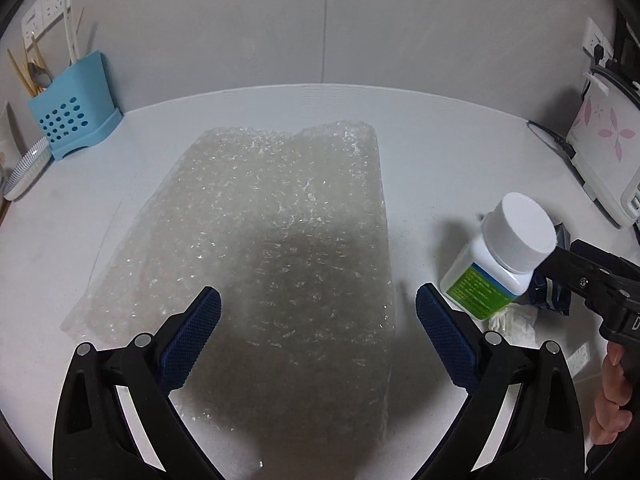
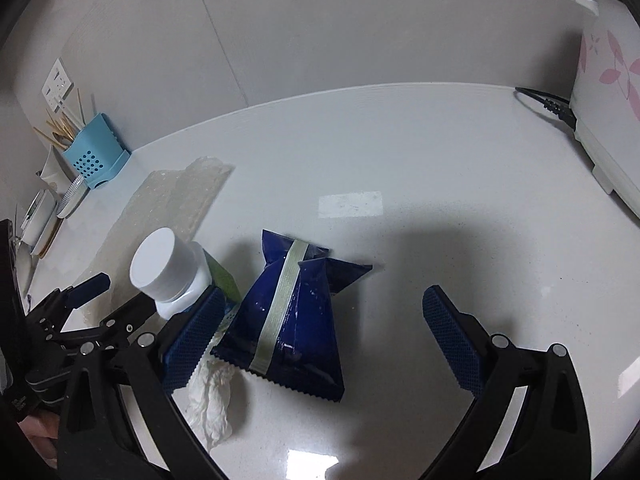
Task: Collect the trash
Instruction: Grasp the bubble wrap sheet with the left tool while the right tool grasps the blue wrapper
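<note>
Right claw (image 2: pixel 324 322) agape over blue packet (image 2: pixel 296 316), right-view only.

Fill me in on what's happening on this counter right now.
A person is clearing trash off a white counter with a handheld gripper in each hand. The left gripper hangs open over a sheet of bubble wrap. The right gripper is open above a blue snack wrapper, gripping nothing. Beside the wrapper are a white pill bottle, tilted over, and a crumpled tissue.
</note>
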